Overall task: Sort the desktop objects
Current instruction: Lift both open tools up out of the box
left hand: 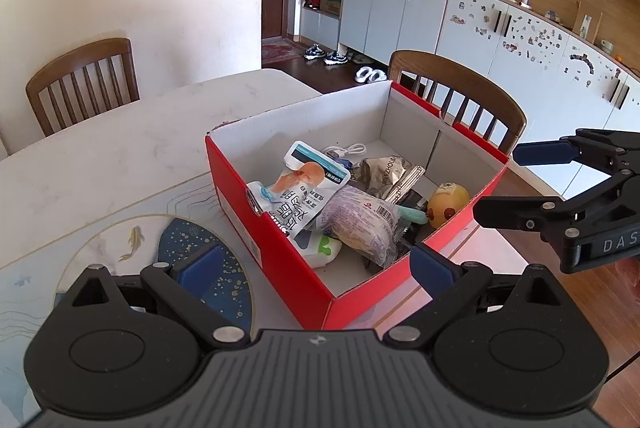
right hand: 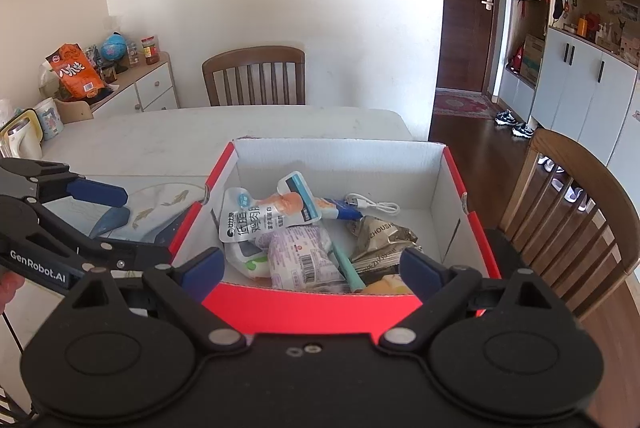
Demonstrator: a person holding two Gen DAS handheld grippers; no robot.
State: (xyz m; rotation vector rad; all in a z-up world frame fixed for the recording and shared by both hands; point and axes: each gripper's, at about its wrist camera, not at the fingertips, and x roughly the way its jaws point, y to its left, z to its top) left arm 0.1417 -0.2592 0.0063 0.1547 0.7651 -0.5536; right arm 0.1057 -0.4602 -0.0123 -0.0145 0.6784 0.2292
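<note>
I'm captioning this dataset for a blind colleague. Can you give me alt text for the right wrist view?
An open red cardboard box on a pale table holds snack packets, a white cable and a teal pen. The open right gripper hovers at its near edge, the open left gripper beside it, wooden chairs around.

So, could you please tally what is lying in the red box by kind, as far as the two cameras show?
Sealed snack or food packets: 4 (white chicken pouch, purple bun wrapper, crumpled grey-brown packet, white-and-green pack)
White USB cable: 1
Teal pen-like stick: 1
Yellow round toy: 1
Total: 7 in the red box; anything buried underneath is hidden.
</note>
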